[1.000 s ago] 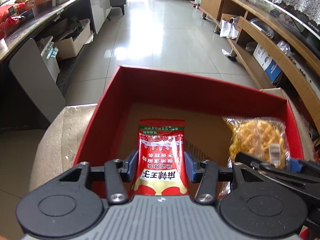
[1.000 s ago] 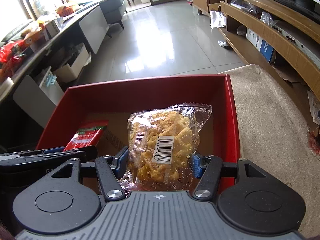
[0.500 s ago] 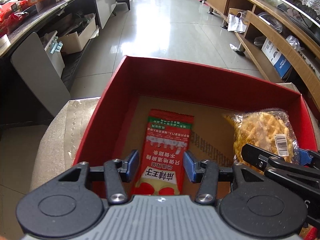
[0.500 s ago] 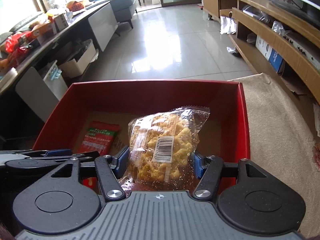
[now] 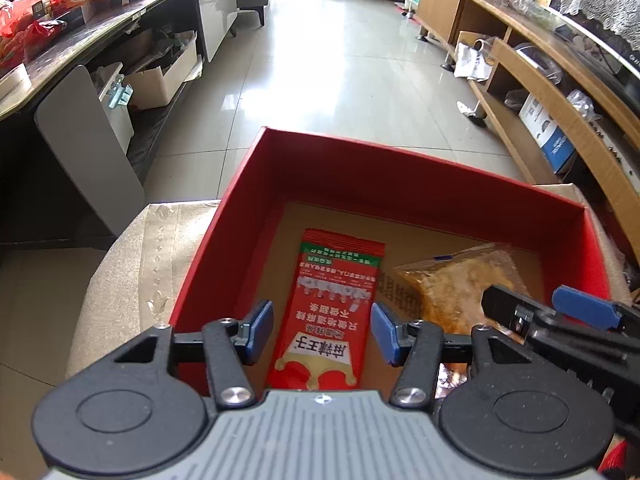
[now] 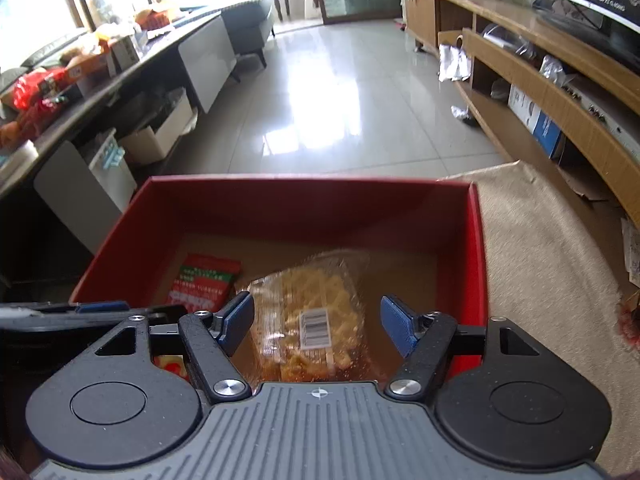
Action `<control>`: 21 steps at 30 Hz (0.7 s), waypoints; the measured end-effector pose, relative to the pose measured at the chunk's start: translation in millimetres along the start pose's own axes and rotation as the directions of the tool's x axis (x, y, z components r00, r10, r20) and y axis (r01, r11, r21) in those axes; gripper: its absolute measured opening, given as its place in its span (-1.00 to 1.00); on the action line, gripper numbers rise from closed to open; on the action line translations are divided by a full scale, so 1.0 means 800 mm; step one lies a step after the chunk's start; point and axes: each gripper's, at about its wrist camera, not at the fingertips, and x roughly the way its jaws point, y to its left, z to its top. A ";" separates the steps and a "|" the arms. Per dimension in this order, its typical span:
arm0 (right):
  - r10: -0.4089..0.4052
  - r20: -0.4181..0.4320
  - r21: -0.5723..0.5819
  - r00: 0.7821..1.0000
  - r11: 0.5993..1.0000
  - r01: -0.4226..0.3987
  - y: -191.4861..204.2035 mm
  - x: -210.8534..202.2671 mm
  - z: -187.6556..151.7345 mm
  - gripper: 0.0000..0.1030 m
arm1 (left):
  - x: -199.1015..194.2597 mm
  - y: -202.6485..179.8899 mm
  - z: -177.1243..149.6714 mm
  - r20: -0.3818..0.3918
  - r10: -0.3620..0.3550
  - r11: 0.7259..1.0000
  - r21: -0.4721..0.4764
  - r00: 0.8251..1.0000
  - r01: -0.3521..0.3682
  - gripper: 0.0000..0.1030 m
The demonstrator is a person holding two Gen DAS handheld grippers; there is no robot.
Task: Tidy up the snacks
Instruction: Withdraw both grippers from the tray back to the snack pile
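A: Snacks sit in the red box (image 5: 400, 184); the red packet (image 5: 332, 312) lies flat on the left, long axis running away from the left gripper (image 5: 322, 330).

B: And the fingers?

A: Both pairs are opening, clear of the wrappers; the left straddles the packet; the right gripper (image 6: 318, 324) straddles the clear bag of yellow crisps (image 6: 312, 312), just beside it; 2 snacks released.

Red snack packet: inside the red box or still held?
Inside: the red snack packet lies flat on the red box floor, left gripper fingers opening, clear of it.
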 end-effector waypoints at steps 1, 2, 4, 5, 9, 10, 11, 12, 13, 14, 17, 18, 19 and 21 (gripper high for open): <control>0.002 0.006 0.004 1.000 1.000 -0.002 -0.001 -0.004 0.001 0.48 | -0.005 0.001 -0.002 0.003 -0.004 1.000 -0.001 1.000 0.004 0.01; 0.003 0.012 0.007 1.000 1.000 -0.003 -0.001 -0.009 0.002 0.48 | -0.009 0.001 -0.004 0.006 -0.008 1.000 -0.003 1.000 0.008 0.02; -0.001 0.024 0.002 1.000 1.000 0.001 0.001 -0.019 0.002 0.48 | -0.020 0.004 -0.008 0.009 -0.018 1.000 -0.012 1.000 0.018 0.04; -0.004 0.029 0.000 1.000 1.000 0.004 0.003 -0.024 0.001 0.48 | -0.024 0.006 -0.010 0.009 -0.022 1.000 -0.017 1.000 0.022 0.05; -0.009 0.041 -0.023 0.999 1.000 0.010 0.014 -0.044 -0.002 0.51 | -0.041 0.018 -0.024 0.007 -0.029 0.999 -0.038 1.000 0.030 0.12; -0.011 0.044 -0.033 0.999 0.999 0.013 0.017 -0.049 -0.004 0.51 | -0.046 0.022 -0.029 0.016 -0.038 0.998 -0.041 0.999 0.039 0.17; -0.014 0.047 -0.043 0.999 0.999 0.016 0.020 -0.054 -0.005 0.52 | -0.052 0.024 -0.033 0.025 -0.042 0.998 -0.035 0.999 0.043 0.18; -0.017 0.048 -0.053 0.999 0.998 0.020 0.023 -0.059 -0.007 0.52 | -0.057 0.027 -0.038 0.032 -0.037 0.999 -0.032 0.999 0.038 0.18; -0.019 0.047 -0.059 0.999 0.998 0.022 0.025 -0.063 -0.009 0.53 | -0.064 0.030 -0.042 0.039 -0.032 0.999 -0.036 0.999 0.033 0.22; -0.018 0.047 -0.065 0.999 0.998 0.021 0.026 -0.067 -0.011 0.53 | -0.069 0.033 -0.046 0.036 -0.030 0.998 -0.047 0.999 0.032 0.26; -0.020 0.049 -0.089 0.999 0.996 0.024 0.031 -0.080 -0.018 0.53 | -0.080 0.048 -0.059 0.026 -0.063 0.993 -0.102 0.998 0.065 0.27; -0.019 0.049 -0.095 0.999 0.995 0.023 0.032 -0.084 -0.019 0.53 | -0.084 0.051 -0.064 0.026 -0.070 0.991 -0.110 0.997 0.072 0.27; -0.016 0.049 -0.097 0.999 0.995 0.021 0.032 -0.088 -0.022 0.53 | -0.089 0.054 -0.069 0.029 -0.071 0.991 -0.111 0.997 0.074 0.28; -0.015 0.049 -0.093 0.999 0.995 0.019 0.032 -0.096 -0.027 0.54 | -0.094 0.054 -0.081 0.024 -0.071 0.992 -0.103 0.997 0.073 0.28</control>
